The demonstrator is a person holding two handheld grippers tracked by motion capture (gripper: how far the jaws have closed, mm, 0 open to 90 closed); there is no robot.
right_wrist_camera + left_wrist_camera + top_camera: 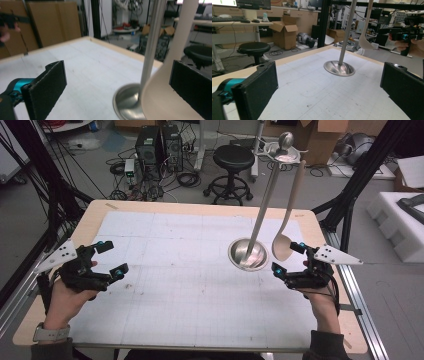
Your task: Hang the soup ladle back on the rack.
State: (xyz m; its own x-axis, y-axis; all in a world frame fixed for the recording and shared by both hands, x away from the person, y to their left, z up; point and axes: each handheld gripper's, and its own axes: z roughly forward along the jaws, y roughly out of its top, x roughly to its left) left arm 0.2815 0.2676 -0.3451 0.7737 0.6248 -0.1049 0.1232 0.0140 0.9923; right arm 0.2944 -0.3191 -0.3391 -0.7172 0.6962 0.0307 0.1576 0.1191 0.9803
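A steel stand rises from a round base (248, 254) right of the table's middle, its pole (265, 205) leaning up to hooks at the top. A beige spoon (282, 246) hangs from a hook, bowl down, just right of the base. My right gripper (288, 257) is open at the spoon's bowl. In the right gripper view the bowl (162, 100) hangs just beyond the right pad (192, 85), with the pole (152, 45) behind it; no pad presses on it. My left gripper (113, 257) stands open and empty over the left of the white mat, facing the base (339, 68).
A white gridded mat (175, 270) covers most of the wooden table (200, 206). Beyond the far edge stand a black stool (233, 157) and computer towers (160, 145) among floor cables. White foam blocks (400, 220) and black frame struts (350, 185) are at the right.
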